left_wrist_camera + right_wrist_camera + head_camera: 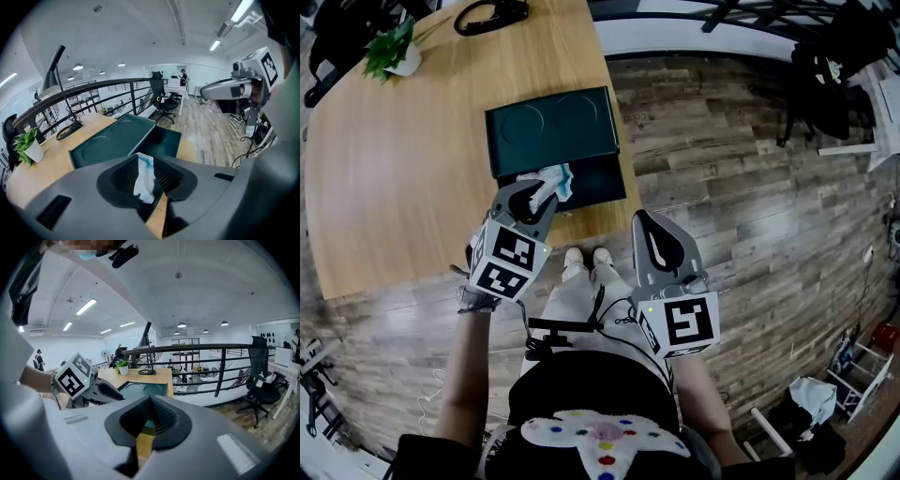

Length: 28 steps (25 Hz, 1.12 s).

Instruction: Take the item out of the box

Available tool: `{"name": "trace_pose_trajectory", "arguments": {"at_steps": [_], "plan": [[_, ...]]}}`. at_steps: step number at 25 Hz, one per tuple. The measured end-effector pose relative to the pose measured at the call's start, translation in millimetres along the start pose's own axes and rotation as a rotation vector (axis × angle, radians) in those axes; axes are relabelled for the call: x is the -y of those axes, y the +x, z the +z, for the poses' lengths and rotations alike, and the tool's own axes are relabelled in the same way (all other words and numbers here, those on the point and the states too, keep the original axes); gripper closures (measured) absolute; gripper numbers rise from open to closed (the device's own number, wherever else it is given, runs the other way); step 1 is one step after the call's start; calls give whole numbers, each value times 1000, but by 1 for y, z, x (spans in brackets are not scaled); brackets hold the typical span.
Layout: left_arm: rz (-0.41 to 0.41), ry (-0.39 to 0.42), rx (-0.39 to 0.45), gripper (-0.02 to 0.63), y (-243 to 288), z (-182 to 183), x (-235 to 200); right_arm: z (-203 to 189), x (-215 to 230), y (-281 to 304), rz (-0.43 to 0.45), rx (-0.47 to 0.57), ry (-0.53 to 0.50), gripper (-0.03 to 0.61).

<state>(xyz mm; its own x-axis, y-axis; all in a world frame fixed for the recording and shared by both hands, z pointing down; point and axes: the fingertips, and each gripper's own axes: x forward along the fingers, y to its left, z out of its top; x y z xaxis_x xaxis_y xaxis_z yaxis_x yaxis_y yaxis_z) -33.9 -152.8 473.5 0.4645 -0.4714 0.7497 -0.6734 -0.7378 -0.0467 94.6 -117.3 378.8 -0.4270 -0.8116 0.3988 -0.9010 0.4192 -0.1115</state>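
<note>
The left tongs (539, 194) pinch a crumpled white-and-blue cloth (555, 180), held just above the open green box (581, 122) at the bench (403, 178) edge, likely to clear its rim. The right tongs (653, 225) hang closed and empty, off the bench and out of the way.

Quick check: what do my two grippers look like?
The left gripper and right gripper are grey plastic shells with ribbed black pads. Each carries a white cube of black square markers, with a small green light.
</note>
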Motion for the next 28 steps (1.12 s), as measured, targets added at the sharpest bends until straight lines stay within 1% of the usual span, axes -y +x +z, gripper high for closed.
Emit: {"name": "trace_pose_trajectory", "arguments": {"at_steps": [9, 16, 21, 23, 25, 28], "plan": [[-22, 2, -171, 529, 32, -26, -2, -16, 14, -3, -35, -29, 36, 570], [-22, 15, -246, 529, 49, -36, -2, -20, 21, -2, -39, -39, 35, 570], [3, 76, -311, 530, 57, -39, -6, -25, 24, -2, -40, -49, 47, 571], [2, 90, -329, 546, 60, -41, -6, -26, 25, -3, -42, -50, 53, 570], [-7, 69, -327, 569, 62, -40, -5, -27, 25, -3, -41, -51, 52, 571], [-25, 4, -302, 599, 63, -37, -3, -28, 27, -3, -46, -50, 60, 569]]}}
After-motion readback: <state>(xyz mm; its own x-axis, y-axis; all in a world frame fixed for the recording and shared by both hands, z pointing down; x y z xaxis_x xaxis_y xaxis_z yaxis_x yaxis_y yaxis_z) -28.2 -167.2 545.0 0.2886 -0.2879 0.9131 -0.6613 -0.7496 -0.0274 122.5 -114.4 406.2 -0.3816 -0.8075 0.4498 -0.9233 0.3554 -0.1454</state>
